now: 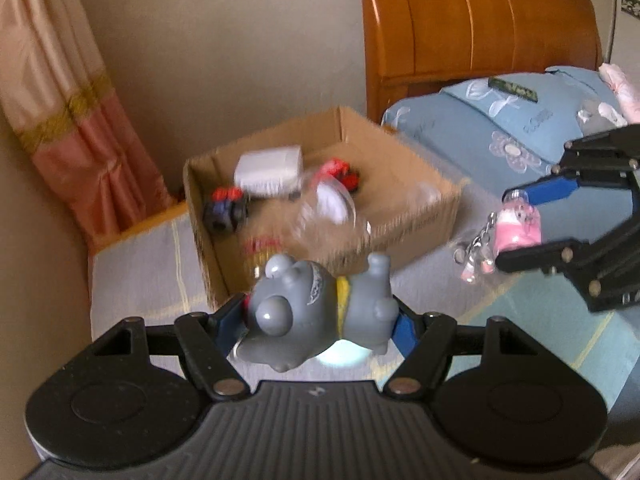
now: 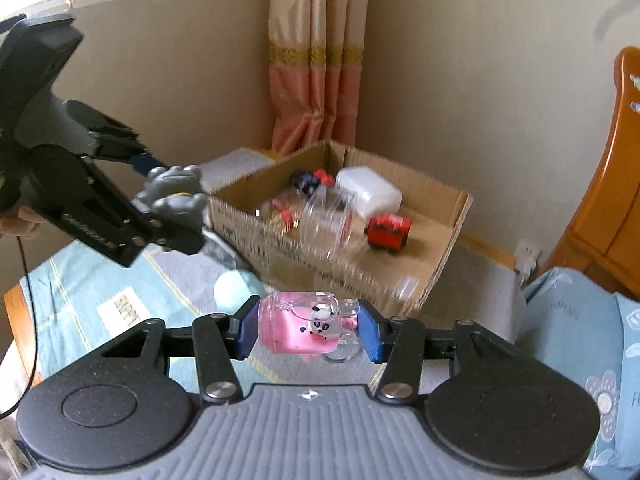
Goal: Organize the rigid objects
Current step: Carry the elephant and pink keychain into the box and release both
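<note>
**Both grippers loaded, box waiting on the bed**

Biggest thing here is the bed (image 2: 92, 292), its blue checked cover spread under everything, with a blue flowered pillow (image 1: 500, 128) at the wooden headboard (image 1: 480, 24) end. On the cover sits the open cardboard box (image 1: 416, 216), and it's already stocked: a white block (image 2: 370, 192), a red toy car (image 2: 388, 230), a clear plastic jar (image 2: 326, 224) lying on its side, and a dark blue-and-red toy (image 1: 226, 210) at the far wall. A peach curtain (image 2: 316, 60) hangs in the corner behind.

Now the hands. The left gripper (image 1: 320, 320) has its blue pads clamped on a grey bear figure (image 1: 316, 312), which lies sideways between them, yellow band round its middle, held above the cover on the near side of the box. The right gripper (image 2: 310, 330) is pinched tight on a small clear keychain bottle (image 2: 304, 328), pink inside with a tiny panda on it, chain dangling, also held up off the bed just short of the box rim
</note>
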`<act>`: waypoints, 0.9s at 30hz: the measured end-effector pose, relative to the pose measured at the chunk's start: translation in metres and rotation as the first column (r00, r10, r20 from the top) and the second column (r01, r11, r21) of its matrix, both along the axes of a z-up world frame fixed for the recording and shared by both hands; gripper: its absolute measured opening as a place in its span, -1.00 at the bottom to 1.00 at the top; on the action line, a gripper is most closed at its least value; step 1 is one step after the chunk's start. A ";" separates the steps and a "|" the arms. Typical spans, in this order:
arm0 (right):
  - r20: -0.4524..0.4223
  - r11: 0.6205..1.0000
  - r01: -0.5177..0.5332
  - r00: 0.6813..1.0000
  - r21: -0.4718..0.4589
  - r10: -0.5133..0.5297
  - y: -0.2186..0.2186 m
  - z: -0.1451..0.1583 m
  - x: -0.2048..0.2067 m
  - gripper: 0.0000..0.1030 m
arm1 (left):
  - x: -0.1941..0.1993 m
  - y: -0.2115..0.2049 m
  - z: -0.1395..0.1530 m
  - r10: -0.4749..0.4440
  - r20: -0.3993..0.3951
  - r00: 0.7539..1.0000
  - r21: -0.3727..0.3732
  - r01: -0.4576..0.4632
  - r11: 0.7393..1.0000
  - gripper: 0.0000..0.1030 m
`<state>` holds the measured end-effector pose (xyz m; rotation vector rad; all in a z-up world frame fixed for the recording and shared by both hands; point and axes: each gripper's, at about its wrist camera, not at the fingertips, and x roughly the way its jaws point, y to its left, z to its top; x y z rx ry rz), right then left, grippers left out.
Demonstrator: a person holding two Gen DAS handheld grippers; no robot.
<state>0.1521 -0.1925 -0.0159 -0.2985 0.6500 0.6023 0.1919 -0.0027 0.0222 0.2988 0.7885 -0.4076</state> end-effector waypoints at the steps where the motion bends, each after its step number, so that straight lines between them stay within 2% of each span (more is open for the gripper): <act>1: 0.009 1.000 -0.002 1.000 0.000 0.002 0.000 0.004 0.003 0.08 | 0.005 -0.003 0.005 -0.005 0.007 1.000 -0.001 0.005 1.000 0.40; 5: 0.044 1.000 0.005 0.999 0.002 -0.005 -0.002 0.020 0.017 0.08 | 0.032 -0.020 0.027 -0.020 0.038 0.999 -0.007 0.021 1.000 0.40; 13: 0.076 1.000 0.022 0.997 0.012 -0.023 -0.001 0.043 0.060 0.08 | 0.102 -0.056 0.050 -0.044 0.029 0.999 -0.026 0.045 0.999 0.40; 20: 0.048 0.999 0.045 0.998 -0.006 -0.045 0.008 0.035 0.105 0.08 | 0.155 -0.075 0.043 -0.023 0.006 1.000 -0.020 0.023 1.000 0.40; 25: -0.001 0.997 0.083 0.997 -0.003 -0.083 0.007 0.014 0.128 0.08 | 0.176 -0.081 0.027 0.012 -0.036 0.999 -0.021 -0.012 1.000 0.40; 27: -0.024 0.996 0.092 0.995 0.001 -0.092 0.004 0.006 0.131 0.15 | 0.183 -0.085 0.019 0.016 -0.054 0.998 -0.015 -0.017 1.000 0.40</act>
